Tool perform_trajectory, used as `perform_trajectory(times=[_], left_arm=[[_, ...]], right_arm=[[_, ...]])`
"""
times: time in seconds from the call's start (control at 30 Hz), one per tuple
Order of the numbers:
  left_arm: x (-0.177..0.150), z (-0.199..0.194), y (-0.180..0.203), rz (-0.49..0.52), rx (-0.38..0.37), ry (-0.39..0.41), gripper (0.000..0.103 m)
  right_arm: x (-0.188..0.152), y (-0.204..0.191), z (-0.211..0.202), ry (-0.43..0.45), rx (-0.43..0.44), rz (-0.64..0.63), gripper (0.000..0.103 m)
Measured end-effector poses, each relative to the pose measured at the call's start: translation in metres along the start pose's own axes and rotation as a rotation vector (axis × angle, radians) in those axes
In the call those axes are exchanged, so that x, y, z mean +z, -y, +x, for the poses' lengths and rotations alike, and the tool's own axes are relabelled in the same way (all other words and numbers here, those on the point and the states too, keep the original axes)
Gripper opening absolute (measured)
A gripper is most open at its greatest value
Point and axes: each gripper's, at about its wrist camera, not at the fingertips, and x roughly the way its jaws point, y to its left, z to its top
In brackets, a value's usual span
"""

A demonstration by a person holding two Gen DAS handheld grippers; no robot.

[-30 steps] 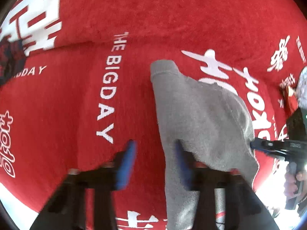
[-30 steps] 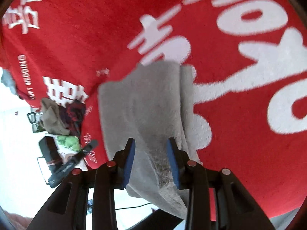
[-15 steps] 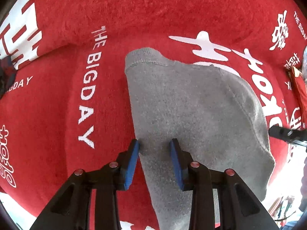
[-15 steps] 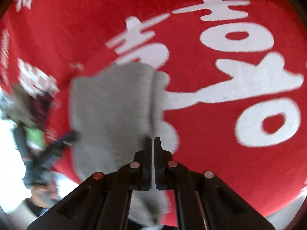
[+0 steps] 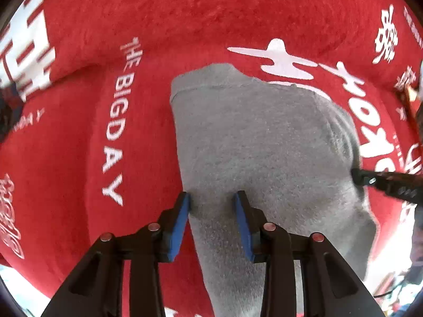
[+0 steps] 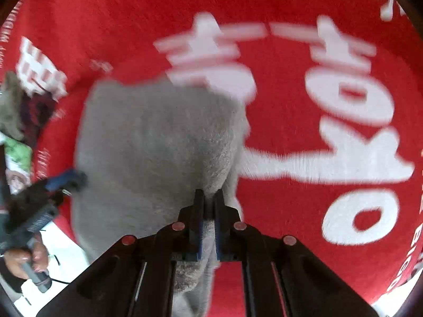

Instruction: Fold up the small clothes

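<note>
A small grey garment [image 5: 259, 142] lies on the red cloth with white lettering [image 5: 79, 145]. My left gripper [image 5: 212, 198] is open, its blue-padded jaws straddling the garment's near left edge. My right gripper [image 6: 208, 195] is shut on the garment's right edge [image 6: 158, 145], with grey fabric pinched between the jaws. The right gripper's tip shows in the left wrist view [image 5: 370, 179] at the garment's right side. The left gripper shows blurred in the right wrist view [image 6: 66, 179] at the garment's left edge.
A heap of other clothes [image 6: 23, 111], dark red and grey-brown, lies at the far left of the right wrist view. The red cloth's front edge [image 6: 63, 227] drops off near the person's hand [image 6: 29, 259].
My right gripper closed on the garment's right edge. My left gripper moved right to straddle the garment's left edge and narrowed its opening. The garment now lies spread wider.
</note>
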Motion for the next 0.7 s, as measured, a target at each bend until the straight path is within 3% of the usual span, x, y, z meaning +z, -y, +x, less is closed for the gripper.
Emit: perform_trajectory(times=[0.23, 0.4, 0.5, 0.57, 0.6, 0.7], left_arm=[[0.0, -0.021, -0.006, 0.019, 0.006, -0.025, 0.037], [-0.017, -0.029, -0.006, 0.018, -0.008, -0.045, 0.037], [-0.03, -0.018, -0.003, 0.013, 0.009, -0.062, 0.038], [-0.032, -0.014, -0.005, -0.004, 0.0, -0.063, 0.038], [-0.031, -0.013, -0.006, -0.01, -0.001, -0.067, 0.044], [-0.029, -0.014, -0.008, -0.017, 0.006, -0.071, 0.045]], right_arm=[[-0.003, -0.002, -0.027, 0.023, -0.099, 0.031, 0.009], [-0.028, -0.013, -0.059, 0.081, 0.013, 0.027, 0.009], [-0.043, -0.029, -0.046, 0.031, 0.027, -0.022, 0.009], [-0.049, -0.032, -0.024, -0.012, -0.045, -0.039, 0.008], [-0.05, -0.031, -0.015, -0.02, -0.066, -0.049, 0.008], [-0.053, -0.031, -0.008, 0.018, -0.095, -0.106, 0.01]])
